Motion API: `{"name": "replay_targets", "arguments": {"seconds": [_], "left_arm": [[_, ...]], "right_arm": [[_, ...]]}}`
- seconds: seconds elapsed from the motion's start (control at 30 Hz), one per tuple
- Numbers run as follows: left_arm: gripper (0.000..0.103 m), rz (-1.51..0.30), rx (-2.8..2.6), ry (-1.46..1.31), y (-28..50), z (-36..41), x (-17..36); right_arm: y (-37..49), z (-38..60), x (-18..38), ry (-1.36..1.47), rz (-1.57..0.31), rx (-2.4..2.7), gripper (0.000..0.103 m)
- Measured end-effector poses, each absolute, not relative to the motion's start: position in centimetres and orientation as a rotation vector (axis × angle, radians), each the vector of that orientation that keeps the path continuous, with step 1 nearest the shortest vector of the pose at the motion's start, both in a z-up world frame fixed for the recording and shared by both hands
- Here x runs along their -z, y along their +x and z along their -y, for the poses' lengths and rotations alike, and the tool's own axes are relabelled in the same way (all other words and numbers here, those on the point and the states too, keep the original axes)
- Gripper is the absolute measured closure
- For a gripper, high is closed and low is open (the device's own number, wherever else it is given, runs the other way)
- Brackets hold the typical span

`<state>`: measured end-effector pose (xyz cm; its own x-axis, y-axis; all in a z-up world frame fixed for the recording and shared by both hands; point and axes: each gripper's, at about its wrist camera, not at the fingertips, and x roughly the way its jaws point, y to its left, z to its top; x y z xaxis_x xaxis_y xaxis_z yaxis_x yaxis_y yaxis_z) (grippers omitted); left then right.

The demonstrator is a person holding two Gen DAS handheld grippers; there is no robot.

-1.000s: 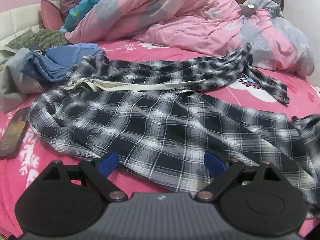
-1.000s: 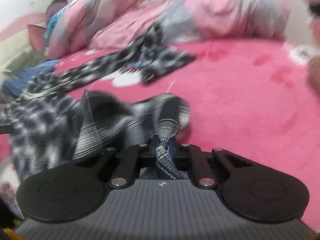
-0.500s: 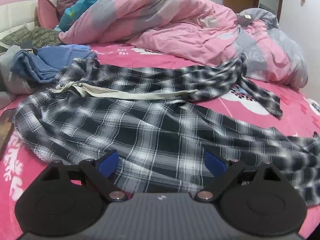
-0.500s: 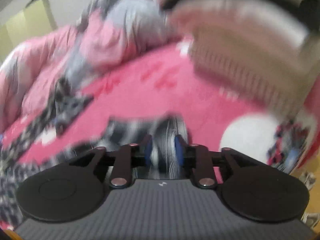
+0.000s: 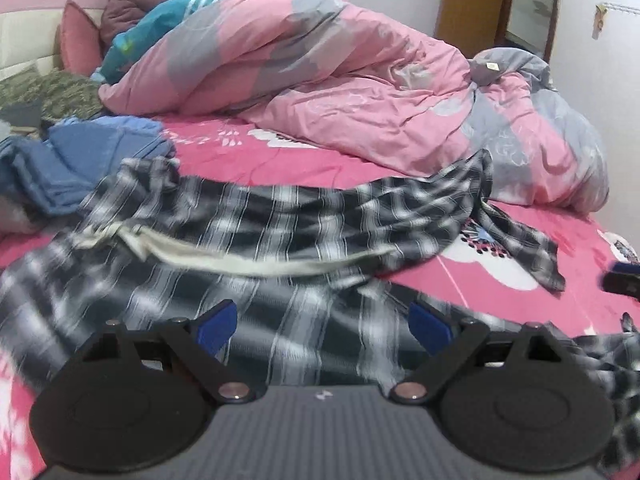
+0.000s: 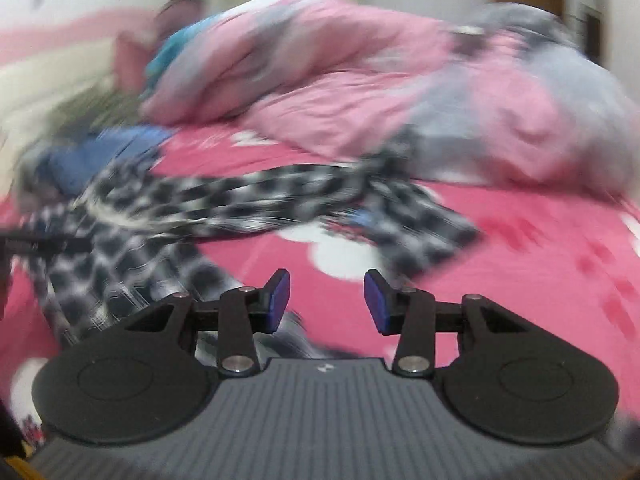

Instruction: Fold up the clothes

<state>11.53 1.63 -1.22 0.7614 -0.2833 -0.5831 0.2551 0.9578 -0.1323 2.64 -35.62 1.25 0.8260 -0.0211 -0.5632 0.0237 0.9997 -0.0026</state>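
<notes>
A black-and-white plaid shirt (image 5: 288,232) lies spread across the pink bed sheet (image 5: 500,280), its pale inner collar band (image 5: 248,262) showing and one sleeve stretched to the right. My left gripper (image 5: 324,326) hovers open just over the shirt's near edge, blue pads wide apart, nothing between them. In the blurred right wrist view the same plaid shirt (image 6: 168,216) lies to the left and ahead. My right gripper (image 6: 326,300) is open above the bed sheet (image 6: 540,248), holding nothing.
A bunched pink and grey duvet (image 5: 360,92) fills the back of the bed. Blue folded clothes (image 5: 80,156) sit at the left, near a green patterned pillow (image 5: 52,92). A wooden door (image 5: 500,4) stands in the far right corner.
My right gripper was shut on a fold of the plaid shirt; it has let go, opened and swung back to face the bed. The left gripper moved slightly over the shirt.
</notes>
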Motion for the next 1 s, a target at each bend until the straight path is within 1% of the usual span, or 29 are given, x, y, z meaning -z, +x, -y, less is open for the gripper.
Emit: {"name": "replay_targets", "arguments": {"seconds": [0.17,0.23,0.27,0.3,0.33,0.37,0.47,0.5,0.53,0.57,0.7,0.8,0.9,1.0], "left_arm": [[0.010,-0.627,0.363,0.004,14.9,-1.0,2.0],[0.010,-0.619,0.366,0.006,15.9,-1.0,2.6],[0.010,-0.624,0.363,-0.006,16.3,-1.3,2.9],[0.011,-0.638,0.364,-0.026,16.6,-1.7,3.3],[0.011,-0.652,0.363,-0.045,16.8,-2.1,3.8],[0.011,-0.666,0.357,-0.064,17.0,-2.6,4.4],[0.011,-0.704,0.335,-0.111,17.5,-3.9,5.9],[0.012,-0.705,0.329,-0.120,17.5,-4.3,6.3],[0.012,-0.706,0.323,-0.128,17.6,-4.6,6.6],[0.012,-0.706,0.319,-0.137,17.6,-4.9,6.9],[0.012,-0.691,0.326,-0.163,17.5,-5.7,6.9],[0.012,-0.685,0.327,-0.176,17.5,-5.9,7.0],[0.012,-0.685,0.317,-0.168,17.5,-5.7,6.9],[0.012,-0.690,0.302,-0.151,17.4,-5.5,6.7]], "right_arm": [[12.2,32.9,0.3,-0.148,-0.715,-0.024,0.063],[14.8,34.3,1.8,-0.225,-0.752,0.067,0.062],[15.8,35.3,2.4,-0.244,-0.769,0.106,0.059],[16.9,36.2,3.1,-0.235,-0.789,0.133,0.055],[17.6,37.3,3.8,-0.189,-0.815,0.129,0.046],[18.4,38.3,4.5,-0.144,-0.841,0.125,0.043],[19.6,41.3,6.5,0.070,-0.914,0.087,0.044],[19.3,41.8,6.7,0.104,-0.900,0.088,0.046],[19.0,41.8,6.6,0.096,-0.890,0.090,0.064],[18.7,41.8,6.3,0.079,-0.885,0.107,0.098],[17.0,42.3,3.6,0.012,-0.825,0.201,0.099],[14.7,44.0,-0.2,-0.058,-0.746,0.291,0.099],[11.6,46.3,-3.5,-0.192,-0.686,0.436,0.099],[9.3,48.9,-3.9,-0.265,-0.708,0.544,0.099]]}}
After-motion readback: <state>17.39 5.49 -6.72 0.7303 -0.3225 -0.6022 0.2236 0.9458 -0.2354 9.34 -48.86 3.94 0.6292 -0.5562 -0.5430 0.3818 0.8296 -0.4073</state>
